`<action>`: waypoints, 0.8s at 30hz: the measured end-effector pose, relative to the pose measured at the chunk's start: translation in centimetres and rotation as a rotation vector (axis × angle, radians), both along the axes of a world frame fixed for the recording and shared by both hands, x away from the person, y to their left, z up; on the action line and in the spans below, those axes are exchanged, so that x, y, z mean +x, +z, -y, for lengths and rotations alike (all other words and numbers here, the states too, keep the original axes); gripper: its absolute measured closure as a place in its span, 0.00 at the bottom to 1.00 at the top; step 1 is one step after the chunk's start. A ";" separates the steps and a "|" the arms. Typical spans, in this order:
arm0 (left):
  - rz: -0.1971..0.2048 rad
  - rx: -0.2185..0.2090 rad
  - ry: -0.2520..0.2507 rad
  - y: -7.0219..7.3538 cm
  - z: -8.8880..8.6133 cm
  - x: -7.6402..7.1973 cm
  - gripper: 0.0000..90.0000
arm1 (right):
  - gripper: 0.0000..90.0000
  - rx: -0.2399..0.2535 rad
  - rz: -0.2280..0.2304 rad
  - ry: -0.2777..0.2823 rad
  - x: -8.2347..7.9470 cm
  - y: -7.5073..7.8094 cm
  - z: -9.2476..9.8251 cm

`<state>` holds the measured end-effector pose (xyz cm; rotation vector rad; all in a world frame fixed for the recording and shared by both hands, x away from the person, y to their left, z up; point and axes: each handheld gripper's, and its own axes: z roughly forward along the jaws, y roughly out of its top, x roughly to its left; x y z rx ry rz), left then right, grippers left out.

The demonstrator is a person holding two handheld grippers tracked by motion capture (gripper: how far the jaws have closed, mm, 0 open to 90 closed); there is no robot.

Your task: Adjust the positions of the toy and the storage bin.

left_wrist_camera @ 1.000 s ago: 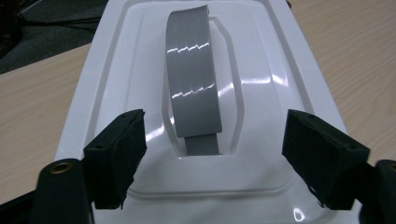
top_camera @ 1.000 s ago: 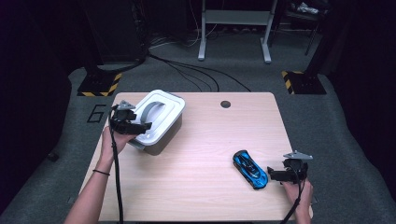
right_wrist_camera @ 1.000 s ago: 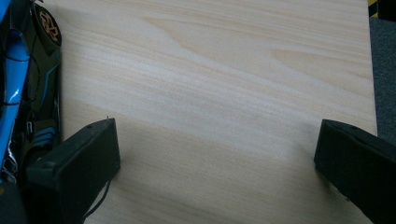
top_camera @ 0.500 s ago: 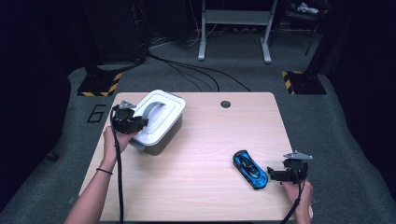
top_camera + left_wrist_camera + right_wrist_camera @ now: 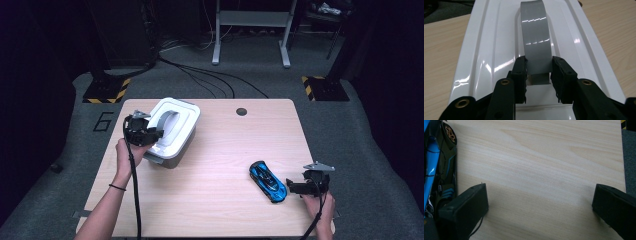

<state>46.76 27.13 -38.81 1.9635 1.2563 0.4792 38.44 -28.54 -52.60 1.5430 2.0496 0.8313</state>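
A white lidded box stands at the table's left, with a grey strap handle arched over its lid. My left gripper is shut on that handle; in the left gripper view the pads press the grey handle from both sides above the white lid. A blue and black toy car lies at the front right. My right gripper stands open just right of the car, low over the wood. The right gripper view has the car beside the left jaw and bare table between the jaws.
The wooden table has a dark round grommet near its far edge. Grey carpet surrounds it, with cables, a metal stand and yellow-black striped bases beyond the far edge.
My left gripper has shifted slightly at the box's handle. The right gripper and the car have kept still.
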 end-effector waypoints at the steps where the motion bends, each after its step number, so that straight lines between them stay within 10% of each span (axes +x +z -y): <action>1: 0.003 -0.008 -0.001 0.0 0.2 0.0 0.73 | 0.00 0.000 -0.001 0.000 0.0 0.0 0.0; 6: 0.007 -0.009 -0.009 -0.1 0.3 -0.1 0.71 | 0.00 0.000 0.001 0.000 0.0 0.0 0.0; 12: 0.007 -0.028 -0.025 0.1 -0.7 -0.1 0.45 | 0.00 0.001 0.001 -0.001 0.0 0.0 0.0; 24: 0.000 -0.001 0.040 0.7 -5.7 -0.8 0.17 | 0.00 0.001 0.001 -0.002 0.0 0.0 0.0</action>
